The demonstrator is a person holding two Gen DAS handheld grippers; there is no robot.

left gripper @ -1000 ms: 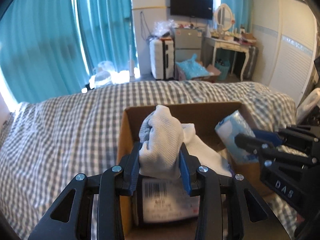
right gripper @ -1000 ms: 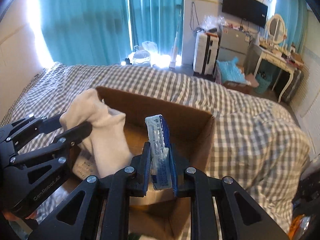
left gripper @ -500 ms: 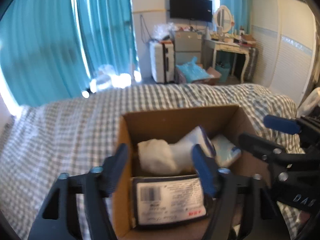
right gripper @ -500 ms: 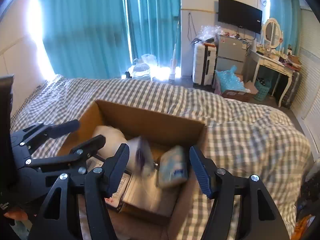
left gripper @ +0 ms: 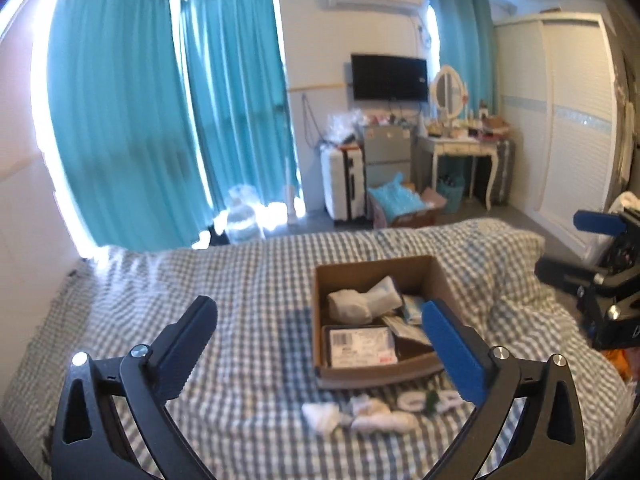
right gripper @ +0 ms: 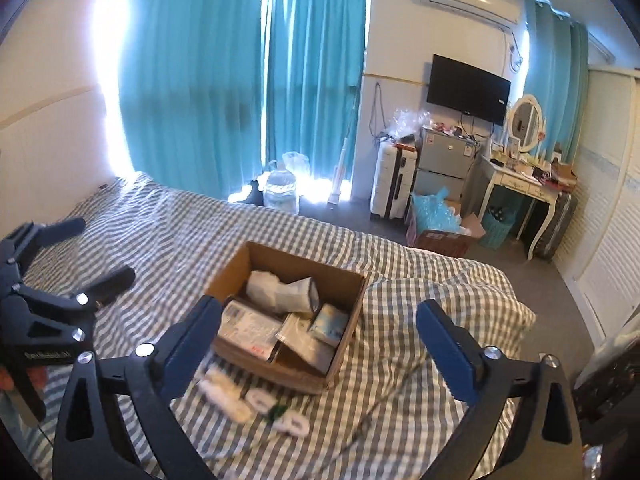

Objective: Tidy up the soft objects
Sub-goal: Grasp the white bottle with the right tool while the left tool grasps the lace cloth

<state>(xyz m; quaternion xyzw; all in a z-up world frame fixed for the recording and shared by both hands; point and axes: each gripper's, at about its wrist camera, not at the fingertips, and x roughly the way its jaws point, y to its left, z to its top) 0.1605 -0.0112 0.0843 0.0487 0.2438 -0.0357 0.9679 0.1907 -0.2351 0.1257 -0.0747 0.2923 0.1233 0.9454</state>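
Bedspread (left gripper: 248, 292): grey-and-white check.
Box (left gripper: 374, 270): plain brown cardboard.
Sock (left gripper: 350, 307) in box: white, greyish in shade.
Packet (right gripper: 330, 322) in box: pale blue and white.
Label (left gripper: 362, 346) in box: white, black barcode, small red mark.
Loose socks (left gripper: 360, 414) on bedspread: white; green fleck among them.
Left gripper (left gripper: 320, 344): black frame, blue pad.
Right gripper (right gripper: 318, 344): black, blue pads.
Curtains (left gripper: 160, 120): teal, plain.
TV (right gripper: 468, 90): black.
Suitcase (left gripper: 344, 186): white, black trim.
Wardrobe (left gripper: 568, 120): white, pale blue band.
Dresser (right gripper: 520, 184): white.
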